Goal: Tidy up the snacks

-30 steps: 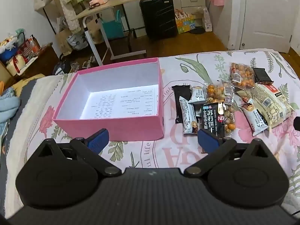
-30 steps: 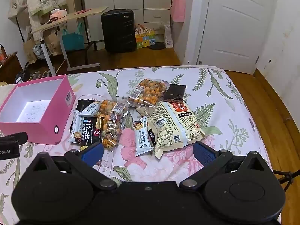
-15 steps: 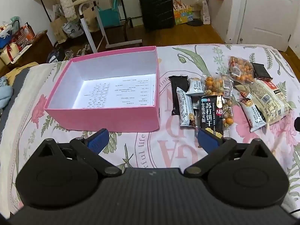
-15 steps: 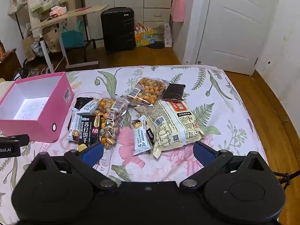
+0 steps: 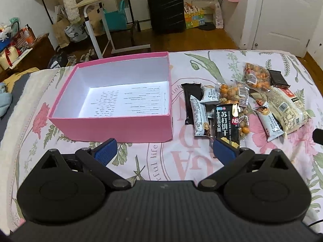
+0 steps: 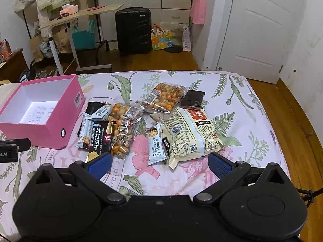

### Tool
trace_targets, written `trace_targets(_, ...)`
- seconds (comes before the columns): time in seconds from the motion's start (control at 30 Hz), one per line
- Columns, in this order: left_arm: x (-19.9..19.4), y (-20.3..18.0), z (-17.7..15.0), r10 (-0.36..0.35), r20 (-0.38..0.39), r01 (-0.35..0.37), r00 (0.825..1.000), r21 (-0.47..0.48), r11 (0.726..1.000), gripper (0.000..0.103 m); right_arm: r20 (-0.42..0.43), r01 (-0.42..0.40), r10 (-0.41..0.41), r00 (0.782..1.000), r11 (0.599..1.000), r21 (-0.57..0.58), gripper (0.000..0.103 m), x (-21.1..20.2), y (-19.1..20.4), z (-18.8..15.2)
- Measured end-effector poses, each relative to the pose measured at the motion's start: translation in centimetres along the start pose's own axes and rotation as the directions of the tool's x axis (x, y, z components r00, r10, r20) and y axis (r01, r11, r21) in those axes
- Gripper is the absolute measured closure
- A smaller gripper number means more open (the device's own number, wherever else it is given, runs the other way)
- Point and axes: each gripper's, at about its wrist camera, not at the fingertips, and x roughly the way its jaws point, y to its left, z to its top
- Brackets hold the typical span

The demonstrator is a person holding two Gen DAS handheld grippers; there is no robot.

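In the lower half of both views our own black claw housings cover the near part of the bed [image 5: 161,161], so we cannot see what lies under them. In the left wrist view the right fingertip [image 5: 224,150] overlaps the lower end of the black cracker packet [image 5: 227,125]; we cannot tell whether it touches. At the right edge of that frame a dark piece of the other claw is cut off. The snacks overlap in a pile at centre right, so several wrappers are half hidden and their small print is unreadable. The pink box [image 5: 113,127] sits left of centre, open, holding only a printed sheet [image 5: 129,100] on its floor, no snacks. In the right wrist view the box [image 6: 50,133] is at the left edge, partly cut off, and the big pale bag [image 6: 191,133] lies at centre, touching the nut bag [image 6: 163,98]. The left claw [image 5: 164,150] and the right claw [image 6: 159,163] both stand wide apart, gripping nothing.
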Motion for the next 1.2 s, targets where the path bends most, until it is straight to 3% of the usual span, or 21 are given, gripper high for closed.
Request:
trace_targets(0.33,0.0,-0.1,-0.1,0.023,0.005,-0.023,1.000,0.008,1.000,0.000,0.005,-0.002,0.002,1.000,1.000,-0.008,0.000,-0.2,0.0,-0.1)
trace_targets(0.6,0.9,-0.9,-0.9,-0.091,-0.041,0.092,0.995,0.013,0.996,0.000,0.021,-0.026,0.026,0.999,1.000,-0.016,0.000,-0.2,-0.1,-0.3)
trace_targets(0.83,1.0,-1.5,-1.0,-0.092,-0.053,0.093,0.994,0.029,0.995,0.000,0.026,-0.033,0.034,0.999,0.999,-0.028,0.000,0.0,0.0,-0.5)
trace_targets(1.2,0.0,-1.4,-0.8,-0.037,-0.003,0.037,0.999,0.052,0.998,0.000,0.056,-0.032,0.035,0.998,0.999,-0.043,0.000,-1.0,0.3,-0.4)
